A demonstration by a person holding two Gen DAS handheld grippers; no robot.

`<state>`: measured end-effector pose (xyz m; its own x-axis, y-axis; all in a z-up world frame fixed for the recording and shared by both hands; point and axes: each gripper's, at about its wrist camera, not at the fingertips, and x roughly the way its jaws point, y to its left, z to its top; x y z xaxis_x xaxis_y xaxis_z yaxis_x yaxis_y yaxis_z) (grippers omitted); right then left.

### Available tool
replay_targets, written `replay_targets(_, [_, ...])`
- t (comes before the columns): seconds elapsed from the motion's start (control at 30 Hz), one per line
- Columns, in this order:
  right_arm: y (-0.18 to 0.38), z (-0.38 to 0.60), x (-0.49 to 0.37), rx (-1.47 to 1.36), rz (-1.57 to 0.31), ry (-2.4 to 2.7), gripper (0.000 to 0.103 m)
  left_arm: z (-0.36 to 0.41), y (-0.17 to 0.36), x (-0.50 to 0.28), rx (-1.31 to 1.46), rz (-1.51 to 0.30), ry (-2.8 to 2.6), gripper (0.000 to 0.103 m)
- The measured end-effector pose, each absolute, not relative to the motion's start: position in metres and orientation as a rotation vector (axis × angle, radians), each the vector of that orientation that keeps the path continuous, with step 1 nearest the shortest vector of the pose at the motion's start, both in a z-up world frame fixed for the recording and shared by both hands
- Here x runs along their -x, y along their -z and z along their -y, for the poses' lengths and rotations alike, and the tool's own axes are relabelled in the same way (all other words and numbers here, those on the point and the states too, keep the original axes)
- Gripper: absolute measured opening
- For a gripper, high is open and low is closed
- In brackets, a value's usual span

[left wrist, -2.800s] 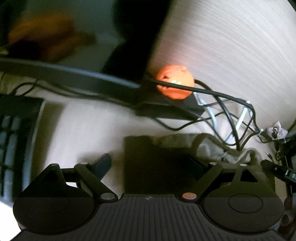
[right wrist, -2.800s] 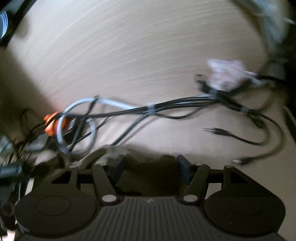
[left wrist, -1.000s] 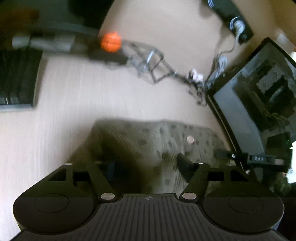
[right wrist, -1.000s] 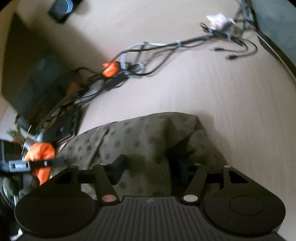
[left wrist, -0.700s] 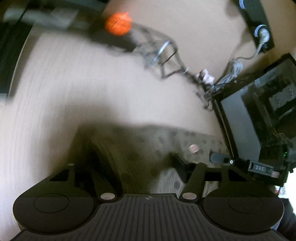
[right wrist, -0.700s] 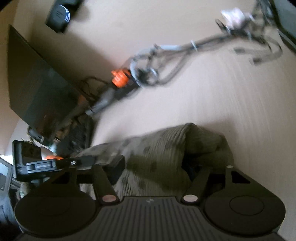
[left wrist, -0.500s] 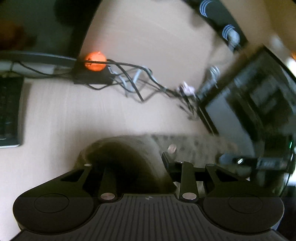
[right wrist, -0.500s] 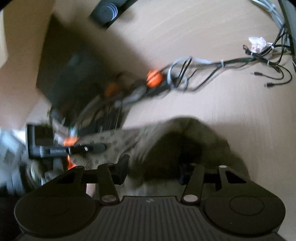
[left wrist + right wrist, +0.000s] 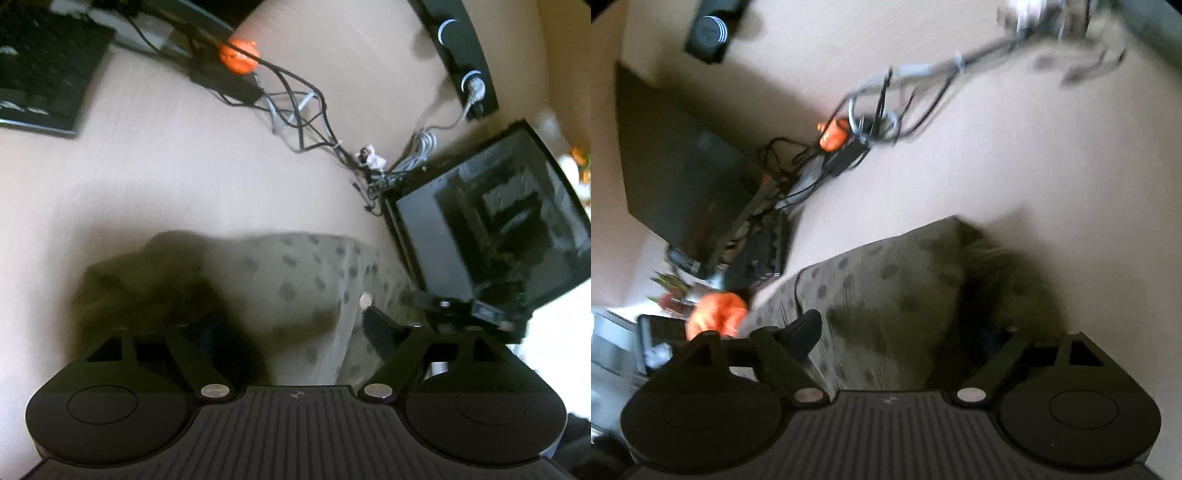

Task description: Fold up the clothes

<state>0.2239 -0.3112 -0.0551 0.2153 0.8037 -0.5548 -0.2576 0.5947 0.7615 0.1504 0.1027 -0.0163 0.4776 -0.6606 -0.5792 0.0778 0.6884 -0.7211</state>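
Observation:
An olive-green garment with dark spots [image 9: 280,280] lies bunched on the light wooden table [image 9: 155,177]. My left gripper [image 9: 295,328] hangs just over it with its jaws wide apart; the left finger is sunk in a dark fold, the right finger [image 9: 380,328] sits at the cloth's right part. In the right wrist view the same garment [image 9: 886,280] lies under my right gripper [image 9: 901,332], also spread wide, its left finger [image 9: 801,328] on the cloth and its right finger hidden in a dark fold. The other gripper [image 9: 458,306] shows at the garment's right end.
A tangle of cables [image 9: 299,110] with an orange plug [image 9: 238,55] and a black adapter lies at the back. A keyboard [image 9: 40,74] sits far left, a dark monitor [image 9: 487,229] right, a black speaker bar [image 9: 461,55] behind. An orange cloth [image 9: 716,314] lies left.
Both grippers have spread open from a narrower grip on the garment. The cloth has dropped and now lies flatter and wider. Both views have swung; the frames are blurred by motion.

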Motion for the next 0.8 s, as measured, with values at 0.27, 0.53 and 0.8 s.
replay_targets(0.27, [0.003, 0.296, -0.209, -0.631, -0.970, -1.034, 0.084, -0.087, -0.035, -0.180, 0.581, -0.860, 0.630, 0.088])
replay_targets(0.53, [0.048, 0.311, -0.194, -0.599, -1.151, -0.872, 0.087, -0.098, 0.006, -0.135, 0.566, -1.012, 0.663, 0.094])
replay_targets(0.8, [0.012, 0.300, -0.173, -0.627, -1.095, -1.095, 0.092, -0.088, -0.013, -0.143, 0.674, -1.003, 0.798, 0.094])
